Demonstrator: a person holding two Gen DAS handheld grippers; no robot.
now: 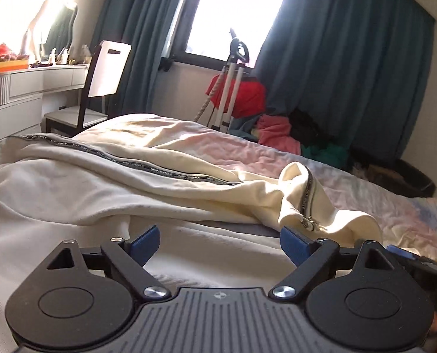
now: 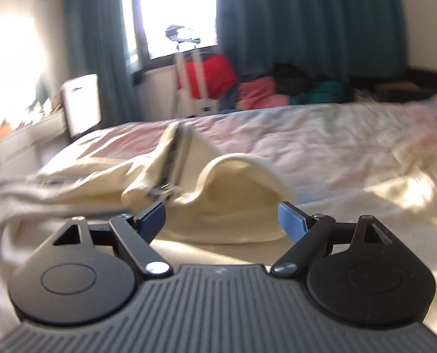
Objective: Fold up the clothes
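While the cream jacket is lying rumpled on the bed, zipper showing and one flap standing up, folding is looking barely begun. Both the left gripper and right gripper are hovering spread and empty just short of the cloth.

Readable text: I find none in either of my views.
Grey ribbed gripper body: a small round quartered emblem, no letters.
Dark zipper tape on the cream garment: glossy marks, too small for me to read.
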